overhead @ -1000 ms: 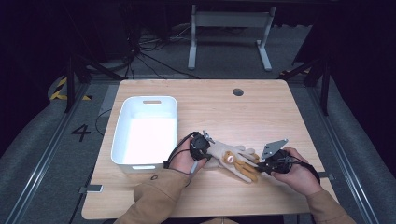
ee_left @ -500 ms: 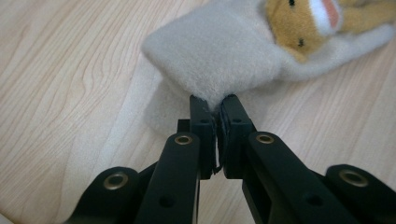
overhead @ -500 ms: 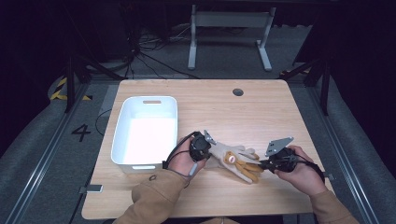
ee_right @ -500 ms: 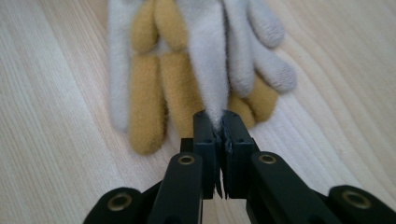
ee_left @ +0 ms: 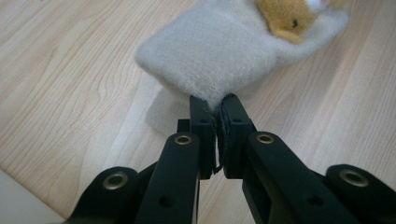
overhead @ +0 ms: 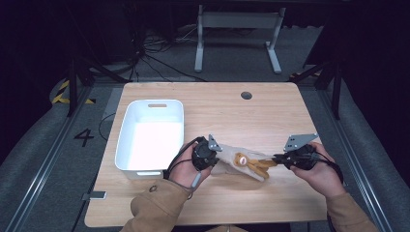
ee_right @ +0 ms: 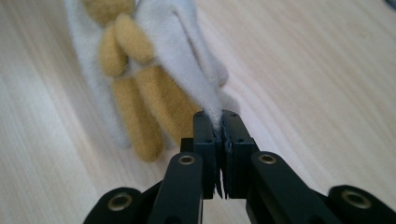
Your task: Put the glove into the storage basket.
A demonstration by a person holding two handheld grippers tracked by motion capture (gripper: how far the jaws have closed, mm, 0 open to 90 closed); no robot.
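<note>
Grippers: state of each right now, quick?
Left gripper: closed, pinching the white edge of the fuzzy glove.
Right gripper: closed, pinching a white fingertip of the same glove.

One wooden table (overhead: 290, 121) holds one white plastic bin (overhead: 150, 135) and one cream-and-tan fleece glove (overhead: 244, 164). Two hand-held grippers, left (overhead: 215, 157) and right (overhead: 275, 159), each pinch the glove.

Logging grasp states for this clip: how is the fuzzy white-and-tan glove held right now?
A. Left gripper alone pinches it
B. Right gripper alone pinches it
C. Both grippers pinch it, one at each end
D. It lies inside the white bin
C: the left gripper and the right gripper each have their jaws closed on white fabric of the glove, at opposite ends, beside the white bin.
</note>
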